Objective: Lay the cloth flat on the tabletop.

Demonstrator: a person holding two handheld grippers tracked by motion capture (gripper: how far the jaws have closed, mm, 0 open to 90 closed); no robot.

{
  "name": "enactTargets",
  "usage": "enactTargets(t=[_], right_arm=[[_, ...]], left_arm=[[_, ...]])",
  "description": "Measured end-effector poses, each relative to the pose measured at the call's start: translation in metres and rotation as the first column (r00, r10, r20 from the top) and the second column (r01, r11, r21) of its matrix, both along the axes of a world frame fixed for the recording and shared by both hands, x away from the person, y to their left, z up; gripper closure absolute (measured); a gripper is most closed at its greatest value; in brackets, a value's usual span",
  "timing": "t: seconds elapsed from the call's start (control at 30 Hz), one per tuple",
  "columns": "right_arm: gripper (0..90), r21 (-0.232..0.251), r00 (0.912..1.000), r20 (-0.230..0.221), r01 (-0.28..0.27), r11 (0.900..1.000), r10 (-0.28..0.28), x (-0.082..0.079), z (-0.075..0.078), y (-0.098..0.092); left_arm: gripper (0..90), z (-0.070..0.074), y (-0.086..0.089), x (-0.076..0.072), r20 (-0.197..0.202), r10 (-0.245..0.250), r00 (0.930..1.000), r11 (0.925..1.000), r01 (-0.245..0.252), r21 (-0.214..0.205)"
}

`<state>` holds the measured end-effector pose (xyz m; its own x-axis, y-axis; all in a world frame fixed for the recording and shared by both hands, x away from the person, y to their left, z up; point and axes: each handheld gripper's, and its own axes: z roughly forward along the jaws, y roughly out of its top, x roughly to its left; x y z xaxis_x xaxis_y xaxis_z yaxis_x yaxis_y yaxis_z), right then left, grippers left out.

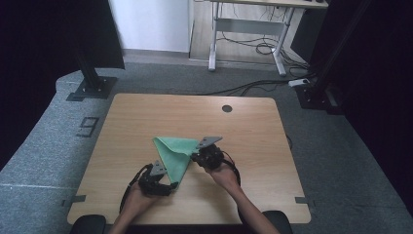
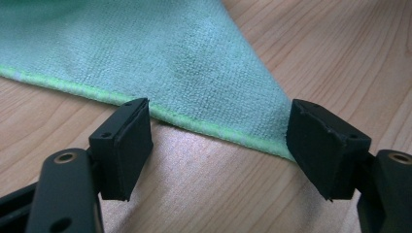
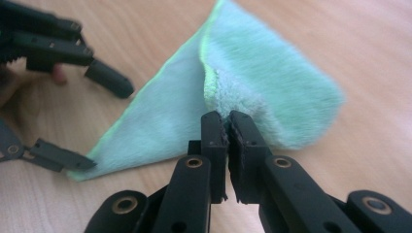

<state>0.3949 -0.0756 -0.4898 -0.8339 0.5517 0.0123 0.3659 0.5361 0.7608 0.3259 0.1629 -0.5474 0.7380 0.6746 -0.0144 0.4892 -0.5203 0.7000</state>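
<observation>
A green microfibre cloth [image 1: 175, 152] lies on the wooden table [image 1: 253, 131], folded over into a rough triangle. My right gripper [image 1: 197, 157] is shut on the cloth's right edge. In the right gripper view its jaws [image 3: 227, 121] pinch a bunched fold of the cloth [image 3: 272, 82], which rises off the table there. My left gripper [image 1: 171, 185] stands open at the cloth's near corner. In the left gripper view its jaws [image 2: 218, 141] straddle the hemmed edge of the cloth [image 2: 170, 53] without pressing on it. The right gripper view also shows the left gripper [image 3: 90, 119] beside that corner.
A round cable hole [image 1: 227, 108] sits near the table's far edge. Bare wood [image 2: 340, 48] surrounds the cloth on all sides. Beyond the table stand a black stand base [image 1: 91, 87] and a white desk frame [image 1: 248, 29] with cables on the floor.
</observation>
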Motion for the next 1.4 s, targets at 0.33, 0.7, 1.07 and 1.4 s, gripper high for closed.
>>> enactTargets(t=[0.33,0.7,1.07,1.4], right_arm=[[84.5,0.02,0.9969,0.028,0.073,0.9971,-0.073,0.014,0.028,-0.027],[84.5,0.026,0.9901,0.056,0.127,0.9916,-0.128,0.019,0.047,-0.051],[84.5,0.016,0.9824,0.067,0.174,0.9847,-0.174,0.022,0.053,-0.073],[84.6,-0.001,0.9705,0.059,0.234,0.9722,-0.234,0.026,0.052,-0.098]], left_arm=[[27.8,0.0,0.001,0.0,0.002,0.013,0.9999,0.9999,-0.013,-0.007],[77.8,0.001,0.009,0.0,-0.021,0.005,0.9998,0.9976,-0.006,-0.069],[88.4,0.003,0.015,0.007,-0.059,0.019,0.9981,0.9963,-0.024,-0.082],[88.3,0.004,0.026,0.013,-0.04,0.062,0.9973,0.9965,-0.064,-0.053]])
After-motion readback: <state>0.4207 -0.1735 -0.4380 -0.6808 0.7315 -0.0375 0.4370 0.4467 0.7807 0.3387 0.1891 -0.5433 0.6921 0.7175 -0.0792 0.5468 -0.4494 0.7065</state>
